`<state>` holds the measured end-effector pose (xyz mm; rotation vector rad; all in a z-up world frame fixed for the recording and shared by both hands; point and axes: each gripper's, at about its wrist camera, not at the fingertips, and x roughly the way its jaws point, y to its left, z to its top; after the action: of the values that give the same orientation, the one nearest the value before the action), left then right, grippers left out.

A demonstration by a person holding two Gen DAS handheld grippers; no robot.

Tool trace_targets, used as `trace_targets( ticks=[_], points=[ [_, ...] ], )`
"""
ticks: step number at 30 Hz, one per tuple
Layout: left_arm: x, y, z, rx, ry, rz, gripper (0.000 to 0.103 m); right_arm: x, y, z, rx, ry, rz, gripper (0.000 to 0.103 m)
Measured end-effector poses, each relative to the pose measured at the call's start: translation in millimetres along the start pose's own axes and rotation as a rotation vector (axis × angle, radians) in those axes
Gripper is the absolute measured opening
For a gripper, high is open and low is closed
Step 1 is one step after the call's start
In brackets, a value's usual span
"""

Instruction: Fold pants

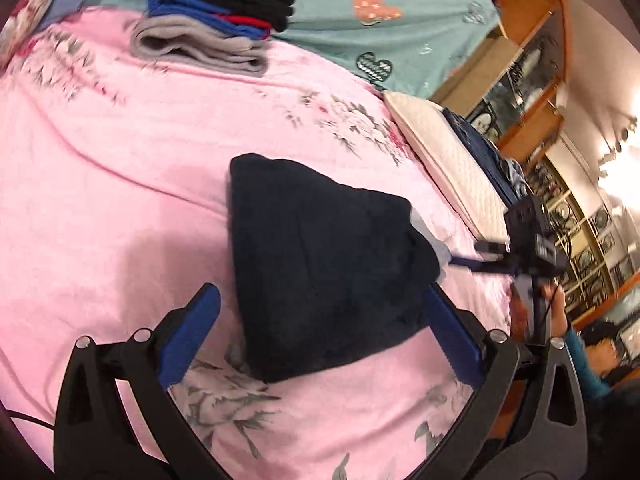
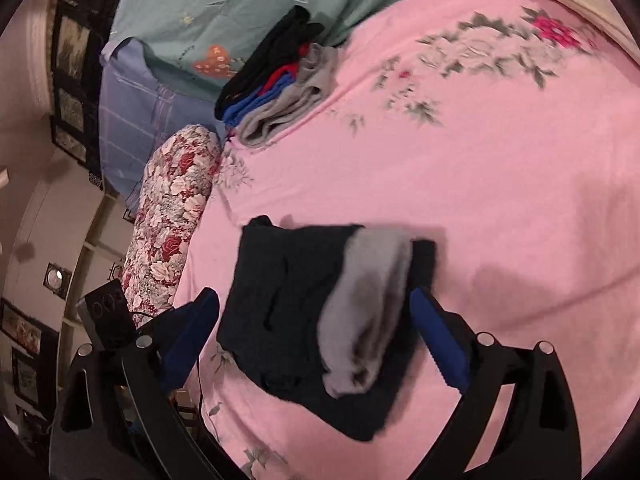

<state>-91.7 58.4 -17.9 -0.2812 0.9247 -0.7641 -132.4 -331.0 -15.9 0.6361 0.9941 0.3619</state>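
Observation:
Dark navy pants [image 1: 320, 264] lie folded into a compact bundle on the pink floral bedsheet [image 1: 120, 160]. In the right wrist view the same pants [image 2: 288, 292] show a grey lining or waistband part [image 2: 368, 312] on top. My left gripper [image 1: 320, 312] is open, its blue fingers on either side of the bundle's near end. My right gripper [image 2: 316, 312] is open and straddles the bundle too. The right gripper also shows in the left wrist view [image 1: 520, 248], at the bundle's far right side.
A stack of folded clothes [image 1: 212, 20], grey, blue, red and black, sits at the sheet's far edge by a teal blanket [image 1: 400, 8]. A floral bolster pillow [image 2: 172, 216] lies along the bed's edge. A white mattress edge [image 1: 444, 152] and shelves [image 1: 532, 80] are at right.

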Motion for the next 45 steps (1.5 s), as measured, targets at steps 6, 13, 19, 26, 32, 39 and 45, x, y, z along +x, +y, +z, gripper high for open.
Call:
trace_targets(
  ticks=[6, 13, 19, 26, 32, 39, 45],
  points=[
    [14.9, 11.8, 9.7, -0.075, 0.031, -0.006, 0.101, 3.9, -24.1, -32.3, 0.085, 0.126, 0.033, 0.096],
    [13.4, 21.7, 9.4, -0.124, 0.038, 0.017, 0.101, 20.8, -17.1, -31.7, 0.095, 0.186, 0.053, 0.096],
    [20.5, 26.2, 11.4, -0.138, 0.049, 0.012, 0.101, 33.3, -23.5, -25.1, 0.149, 0.234, 0.107, 0.096],
    [32.5, 23.7, 13.6, -0.125, 0.070, -0.002, 0.101, 61.3, -15.1, -5.2, 0.169, 0.247, 0.140, 0.101],
    [39.0, 27.1, 15.0, -0.132, 0.082, -0.001, 0.101, 76.9, -11.5, 6.4, 0.141, 0.245, 0.148, 0.102],
    [43.3, 38.9, 16.4, -0.162, 0.087, -0.005, 0.101, 65.9, -18.3, -1.5, 0.096, 0.235, 0.143, 0.081],
    [57.1, 40.3, 14.3, -0.194, 0.159, -0.054, 0.101, 72.3, -9.0, -5.2, 0.006, 0.210, 0.104, 0.072]
  ],
)
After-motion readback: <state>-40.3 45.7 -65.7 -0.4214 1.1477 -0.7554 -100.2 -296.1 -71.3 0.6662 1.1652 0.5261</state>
